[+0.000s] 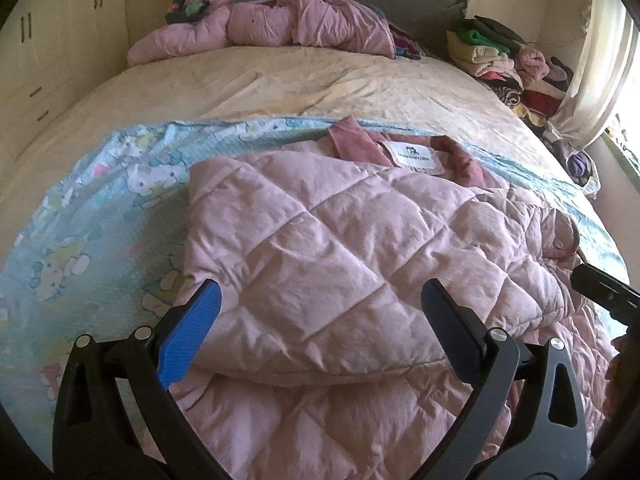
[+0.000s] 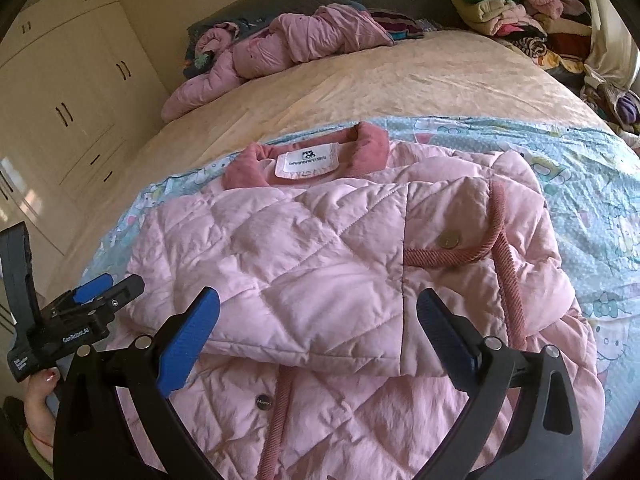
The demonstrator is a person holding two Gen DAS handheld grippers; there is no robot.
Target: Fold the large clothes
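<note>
Both grippers, left (image 1: 320,304) and right (image 2: 318,306), spread wide above puffy diamond-quilted pink jacket (image 2: 304,264), corduroy collar (image 2: 240,168).

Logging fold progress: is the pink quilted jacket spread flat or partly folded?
Partly folded: pink quilted jacket has a sleeve panel laid across its front, collar still exposed.

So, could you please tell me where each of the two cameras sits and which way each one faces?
Left wrist: rides on the left tongs, open, low over the pink quilted jacket, facing the headboard; the right tongs poke in at the right edge.
Right wrist: rides on the right tongs, open, over the jacket's snap-button front, facing the same way; the left tongs and the hand holding them show at lower left.
Shared: the jacket, its white collar label, the cartoon-print sheet, the stacked clothes.
</note>
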